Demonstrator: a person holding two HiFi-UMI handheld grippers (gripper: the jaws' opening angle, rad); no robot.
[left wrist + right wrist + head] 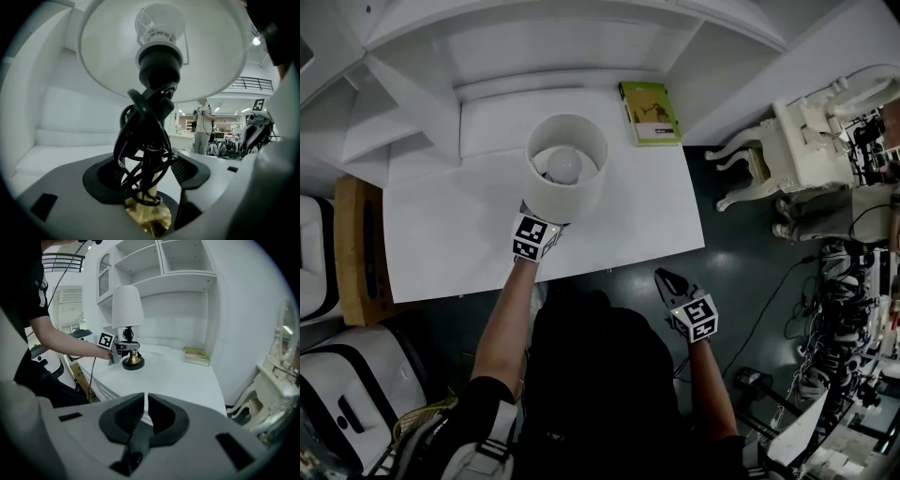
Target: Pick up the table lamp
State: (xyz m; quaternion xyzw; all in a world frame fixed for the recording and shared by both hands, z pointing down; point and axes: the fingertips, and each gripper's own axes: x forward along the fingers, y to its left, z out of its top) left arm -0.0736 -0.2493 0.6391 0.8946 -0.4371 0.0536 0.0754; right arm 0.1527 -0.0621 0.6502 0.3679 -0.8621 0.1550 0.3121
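The table lamp [565,169] stands on the white table [637,216]. It has a white shade [127,310], a bulb, and a brass stem [149,190] on a round base [133,363]. A black cord [143,140] is wound round the stem. My left gripper [147,171] is open, level with the stem, one jaw on each side of the corded stem. From above its jaws are hidden under the shade and only its marker cube [534,236] shows. My right gripper [146,416] is shut on nothing, off the table's near right corner [675,286].
A green book [650,112] lies at the table's back right. White shelves [183,268] rise behind the table. An ornate white chair [797,150] stands to the right, and a wooden board [358,248] and white cases stand to the left. Cables lie on the dark floor at right.
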